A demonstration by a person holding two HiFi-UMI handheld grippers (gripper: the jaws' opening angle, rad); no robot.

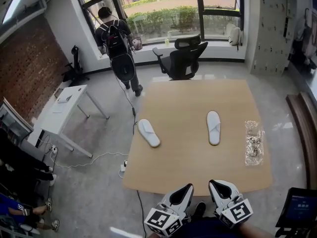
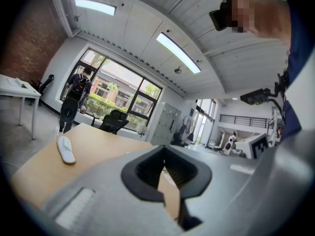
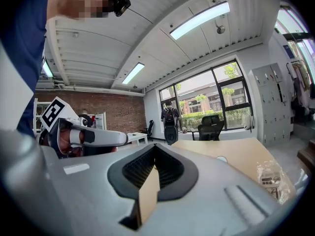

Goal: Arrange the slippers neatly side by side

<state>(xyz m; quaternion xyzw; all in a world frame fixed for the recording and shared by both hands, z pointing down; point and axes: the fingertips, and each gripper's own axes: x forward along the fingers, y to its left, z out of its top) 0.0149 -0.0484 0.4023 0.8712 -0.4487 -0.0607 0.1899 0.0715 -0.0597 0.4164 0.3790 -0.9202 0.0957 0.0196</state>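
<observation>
Footwear: left slipper (image 1: 148, 133), white, lay near the left edge of the wooden table (image 1: 188, 162), its length slanted so that the far end leaned left. Right slipper (image 1: 213, 127), also white, lay right of the table's middle, its length running near to far. The two were well apart, with bare tabletop between them, not side by side.

Plastic bag (image 1: 254, 143), clear and crinkled with small contents, lay near the table's right edge, to the right of the right slipper and apart from it.

Left gripper (image 1: 187, 188) was at the table's near edge, jaws closed together with nothing between them, pointing toward the far side. Right gripper (image 1: 214, 184) was just beside it on the right, jaws likewise pressed together and empty. Neither touched a slipper.

Office chair (image 1: 183, 58), black, stood just beyond the table's far edge. Person (image 1: 116, 41) with a dark backpack stood at the far left by the window (image 1: 168, 9). White side table (image 1: 59, 110) stood on the floor at left, near the brick wall (image 1: 25, 68).
</observation>
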